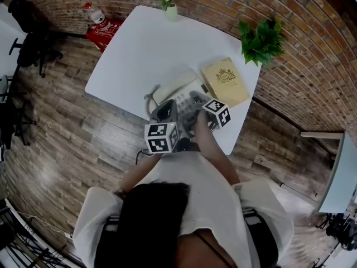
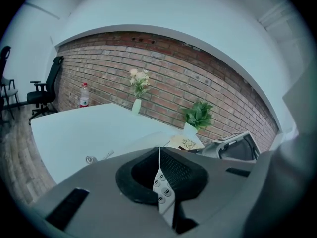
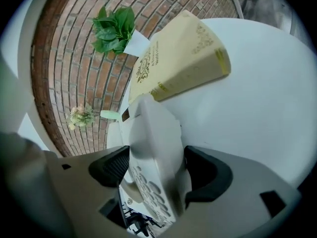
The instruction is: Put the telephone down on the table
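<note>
Over smooth white tabletop (image 1: 139,54), right claw (image 3: 157,168) gapes around plastic telephone (image 3: 154,128); left claw (image 2: 159,175) closed.

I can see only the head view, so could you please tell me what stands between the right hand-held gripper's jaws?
Observer: The telephone. The right hand-held gripper has its jaws wide apart, one on either side of its body.
Operator: Thank you. How do the left one's jaws stand?
Observer: The left hand-held gripper has them almost together. Through the narrow slit between them I can see a few keypad keys.
Operator: Is there anything on the book's spine?
Observer: Yes, the book has ornament and lettering down its spine, too small to read.
</note>
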